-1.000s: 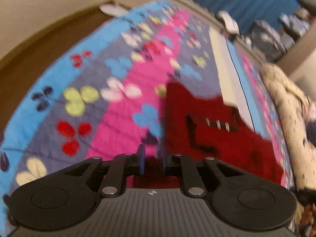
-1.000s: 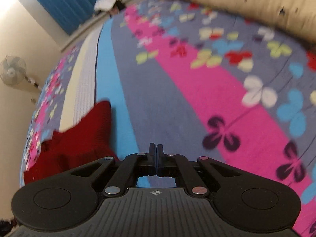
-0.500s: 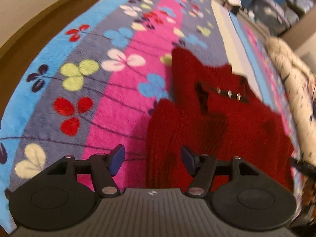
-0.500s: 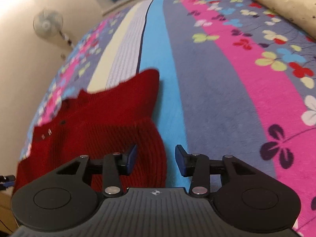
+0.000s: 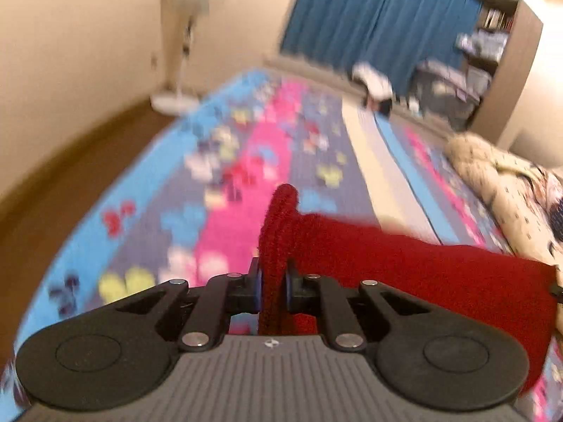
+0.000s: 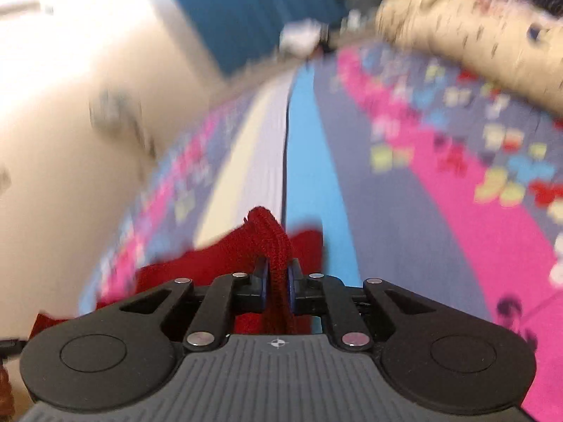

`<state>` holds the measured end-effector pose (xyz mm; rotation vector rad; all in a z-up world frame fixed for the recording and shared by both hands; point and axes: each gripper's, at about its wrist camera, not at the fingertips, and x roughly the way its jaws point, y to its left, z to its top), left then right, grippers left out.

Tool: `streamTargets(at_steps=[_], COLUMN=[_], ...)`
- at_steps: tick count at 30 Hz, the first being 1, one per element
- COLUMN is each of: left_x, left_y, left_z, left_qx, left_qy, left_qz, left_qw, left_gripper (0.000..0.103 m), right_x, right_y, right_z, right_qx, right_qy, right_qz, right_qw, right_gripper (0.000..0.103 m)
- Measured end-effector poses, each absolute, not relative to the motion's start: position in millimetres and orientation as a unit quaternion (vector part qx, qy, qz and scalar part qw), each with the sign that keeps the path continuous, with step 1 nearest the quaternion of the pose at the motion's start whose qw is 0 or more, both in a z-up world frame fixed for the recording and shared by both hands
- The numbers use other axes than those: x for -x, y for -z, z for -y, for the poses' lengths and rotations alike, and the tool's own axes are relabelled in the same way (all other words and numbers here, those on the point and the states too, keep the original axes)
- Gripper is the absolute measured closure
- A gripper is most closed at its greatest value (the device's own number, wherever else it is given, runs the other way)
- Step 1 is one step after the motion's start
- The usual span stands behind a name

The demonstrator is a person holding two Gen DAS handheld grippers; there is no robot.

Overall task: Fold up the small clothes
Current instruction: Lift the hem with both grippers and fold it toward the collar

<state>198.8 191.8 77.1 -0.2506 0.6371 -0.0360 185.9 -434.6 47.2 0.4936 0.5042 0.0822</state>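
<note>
A fold of the red knitted garment (image 5: 404, 263) is clamped between the two fingers of the left gripper (image 5: 273, 286), with the pinched edge standing upright above the fingertips and the remainder of the fabric extending to the right, raised above the patterned bedspread (image 5: 225, 190). In the right wrist view, a second bunched fold of the same red knitted garment (image 6: 225, 253) is clamped between the fingers of the right gripper (image 6: 278, 286), and the loose fabric is seen trailing to the left and below the gripper body. The bedspread (image 6: 404, 218) is marked by pink, blue and grey stripes with a flower print. A cream spotted quilt (image 5: 506, 190) is located along the right edge of the bed. A standing fan (image 5: 183, 45) is positioned against the wall beyond the far corner, and a blue curtain (image 5: 380, 24) is hung behind the bed. Both views are blurred, so fine detail of the knit cannot be determined.
</note>
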Motion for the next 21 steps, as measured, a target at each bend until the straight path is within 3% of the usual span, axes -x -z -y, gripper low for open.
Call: streamTargets(at_steps=[15, 18, 21], left_x=[-279.9, -299.1, -309.8], left_y=[-45.5, -17.9, 11.9], left_z=[-182.6, -185.1, -188.3], left_qx=[0.162, 0.152, 0.153], left_qy=[-0.020, -0.028, -0.027], left_qz=[-0.307, -0.353, -0.408], left_qw=[0.938, 0.923, 0.900], left_gripper=[0.091, 0.091, 0.085], right_x=[-249.2, -273.3, -300.9], right_y=[-32.9, -15.8, 19.6], right_z=[418.6, 413.7, 406.8], right_qx=[-0.190, -0.173, -0.157], right_qy=[0.003, 0.016, 0.027], right_qz=[-0.216, -0.251, -0.340], right_qw=[0.958, 0.952, 0.927], right_gripper=[0.093, 0.093, 0.091])
